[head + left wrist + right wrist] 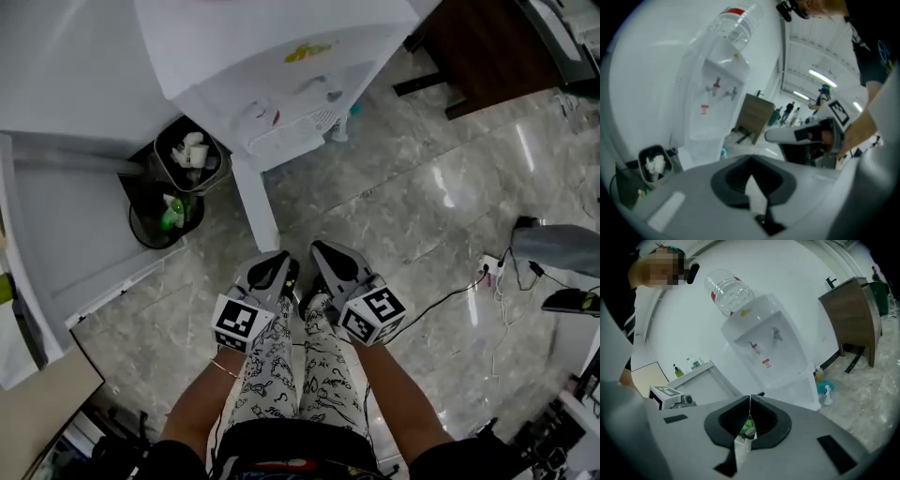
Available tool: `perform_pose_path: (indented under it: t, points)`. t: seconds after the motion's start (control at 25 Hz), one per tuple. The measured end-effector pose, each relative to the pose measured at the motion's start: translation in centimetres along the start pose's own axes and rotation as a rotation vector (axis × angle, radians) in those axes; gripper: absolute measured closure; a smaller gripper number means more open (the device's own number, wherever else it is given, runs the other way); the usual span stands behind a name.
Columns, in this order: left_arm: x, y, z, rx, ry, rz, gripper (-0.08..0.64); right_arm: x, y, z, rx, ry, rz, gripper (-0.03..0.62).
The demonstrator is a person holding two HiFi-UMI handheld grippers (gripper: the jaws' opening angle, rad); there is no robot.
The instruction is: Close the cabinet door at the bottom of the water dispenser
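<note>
The white water dispenser (281, 56) stands ahead of me, its drip tray (286, 129) facing me and a bottle (729, 291) on top. Its bottom cabinet door (257, 204) stands out from the base toward me, seen edge-on as a narrow white panel. My left gripper (274, 260) and right gripper (328, 251) hover side by side just short of the door's free edge, above my legs. Both are shut with nothing between their jaws. The left gripper (751, 160) points at the dispenser (717, 89). So does the right gripper (750, 397), aimed at the dispenser's front (768, 348).
Two waste bins (190, 153) (166, 214) sit left of the open door. A white counter (56, 216) runs along the left. A wooden desk (478, 47) is at the back right, and cables with a power strip (489, 268) lie on the marble floor at right.
</note>
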State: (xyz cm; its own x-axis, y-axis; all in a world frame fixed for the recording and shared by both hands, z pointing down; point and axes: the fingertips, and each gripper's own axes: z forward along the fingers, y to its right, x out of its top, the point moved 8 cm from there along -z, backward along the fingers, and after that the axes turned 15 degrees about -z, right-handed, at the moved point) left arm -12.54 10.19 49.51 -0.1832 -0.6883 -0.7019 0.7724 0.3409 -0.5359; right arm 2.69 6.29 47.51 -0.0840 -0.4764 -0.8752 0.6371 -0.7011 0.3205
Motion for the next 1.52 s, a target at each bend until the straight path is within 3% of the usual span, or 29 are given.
perform_pose_path:
  t: [0.12, 0.24, 0.44, 0.6, 0.84, 1.0, 1.16, 1.52]
  points:
    - [-2.8, -3.3, 1.7, 0.079, 0.021, -0.058, 0.561, -2.8, 0.7, 1.9, 0.021, -0.055, -0.023, 0.575]
    - [-5.8, -6.7, 2.3, 0.204, 0.017, -0.082, 0.561, -4.7, 1.5, 2.8, 0.047, -0.095, -0.001, 0.575]
    - [-10.4, -11.2, 1.5, 0.383, -0.036, -0.188, 0.561, -6.1, 1.6, 3.8, 0.122, -0.137, -0.029, 0.575]
    - [-13.3, -13.2, 1.2, 0.473, -0.102, -0.252, 0.561, -6.7, 2.5, 3.7, 0.114, -0.124, -0.002, 0.575]
    - [-14.1, -13.0, 3.4, 0.419, -0.179, -0.215, 0.563, -7.3, 4.3, 3.2, 0.079, -0.129, 0.034, 0.575]
    - [-13.9, -12.4, 4.7, 0.417, -0.202, -0.250, 0.563, -6.8, 5.2, 2.6, 0.066, -0.110, 0.064, 0.575]
    - [-12.8, -11.1, 7.6, 0.354, -0.245, -0.206, 0.563, -5.8, 6.7, 2.3, 0.048, -0.066, 0.087, 0.575]
    - [-9.2, -8.9, 15.6, 0.340, -0.170, -0.269, 0.563, -4.4, 10.8, 0.3, -0.033, 0.014, 0.141, 0.575]
